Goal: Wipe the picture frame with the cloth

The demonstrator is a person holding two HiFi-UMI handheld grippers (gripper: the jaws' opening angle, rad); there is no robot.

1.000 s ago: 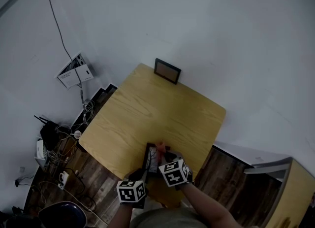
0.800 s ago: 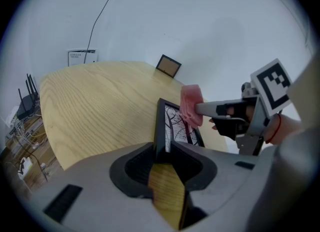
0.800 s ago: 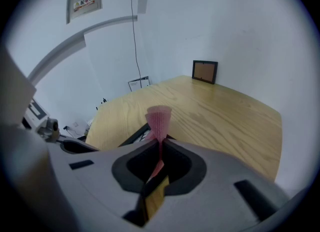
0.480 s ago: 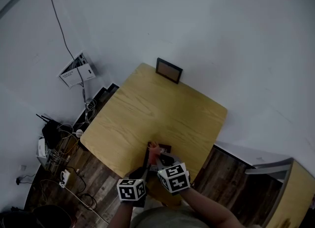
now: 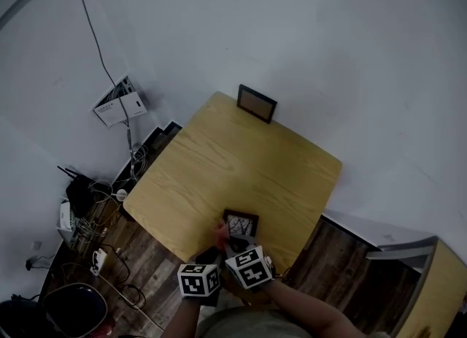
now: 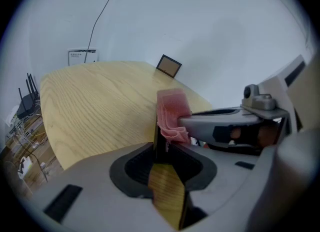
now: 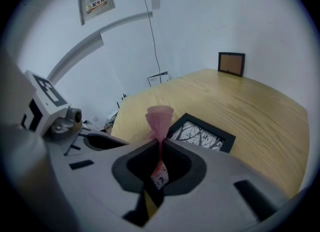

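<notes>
A small black picture frame [image 5: 241, 223] with a tree print [image 7: 200, 135] sits at the near edge of the wooden table [image 5: 241, 161]. My left gripper [image 6: 161, 148] is shut on its near edge, and in the left gripper view the frame appears edge-on. My right gripper [image 7: 160, 143] is shut on a pink cloth [image 7: 160, 118]. The cloth [image 6: 172, 118] lies over the frame's upper edge. In the head view both grippers are side by side at the table's near edge, left [image 5: 217, 247] and right [image 5: 233, 242].
A second dark frame [image 5: 257, 103] leans against the wall at the table's far edge. Cables and a router [image 5: 76, 198] lie on the floor to the left, below a wall-mounted box [image 5: 117, 106]. A wooden cabinet [image 5: 438, 285] stands at the right.
My right gripper has drawn the cloth back along the frame, toward me and the left gripper. More of the frame's printed face now shows. The left gripper has kept still.
</notes>
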